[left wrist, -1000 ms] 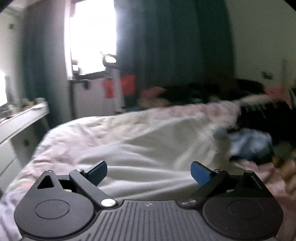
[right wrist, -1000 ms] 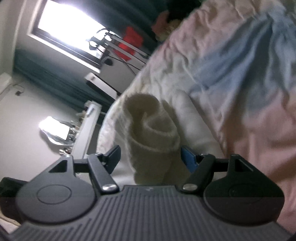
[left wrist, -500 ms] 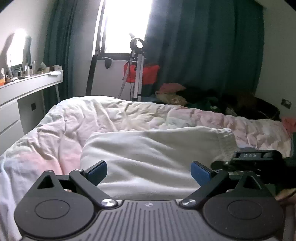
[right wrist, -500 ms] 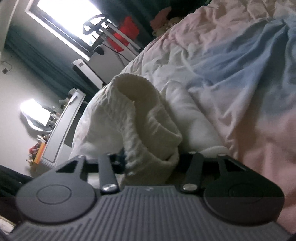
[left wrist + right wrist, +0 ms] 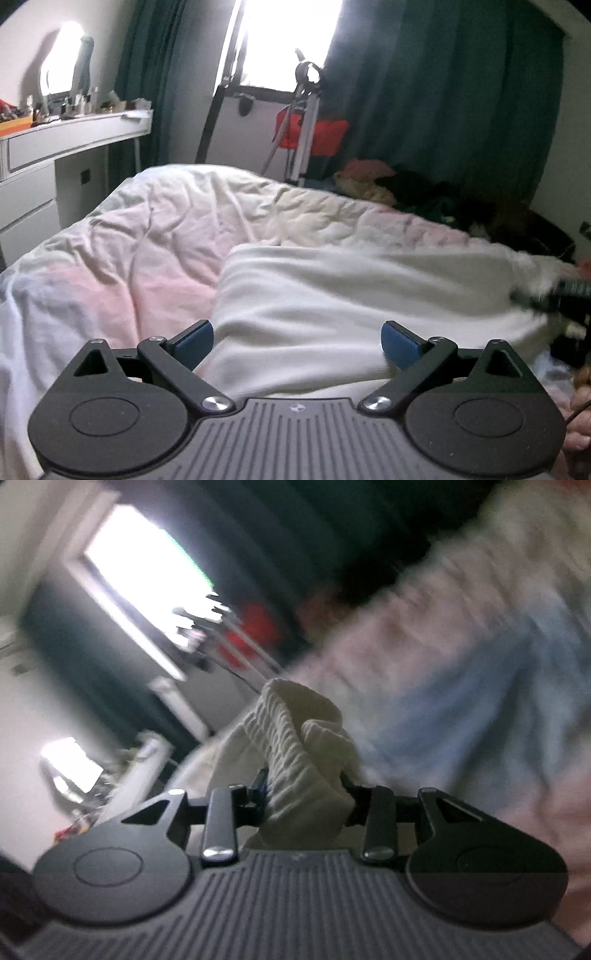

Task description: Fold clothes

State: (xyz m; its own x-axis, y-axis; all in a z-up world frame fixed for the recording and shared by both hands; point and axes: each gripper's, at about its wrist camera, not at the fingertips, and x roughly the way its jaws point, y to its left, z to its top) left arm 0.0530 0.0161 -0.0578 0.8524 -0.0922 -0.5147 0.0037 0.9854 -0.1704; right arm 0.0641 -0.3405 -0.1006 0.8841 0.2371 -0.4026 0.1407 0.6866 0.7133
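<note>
A cream-white garment (image 5: 343, 295) lies spread on the bed's pale pink-and-white duvet (image 5: 122, 243). My left gripper (image 5: 297, 341) hovers over its near edge, open, with its blue pads (image 5: 194, 338) wide apart and nothing pinched. In the right wrist view the garment's ribbed cuff (image 5: 295, 746) is bunched between the jaws of my right gripper (image 5: 304, 790), which are closing and press on it from both sides. The right gripper (image 5: 561, 291) also shows dark and blurred at the garment's far right end in the left wrist view.
A white dresser (image 5: 55, 147) with small items stands at the left. A tripod (image 5: 303, 122) with something red, dark green curtains (image 5: 443, 103) and a pile of clothes (image 5: 399, 184) lie beyond the bed. A hand (image 5: 580, 443) shows at the lower right edge.
The right jaws have closed from wide apart onto the ribbed cuff, and that view has gone blurred. The left view has swung, so the white garment now fills its middle.
</note>
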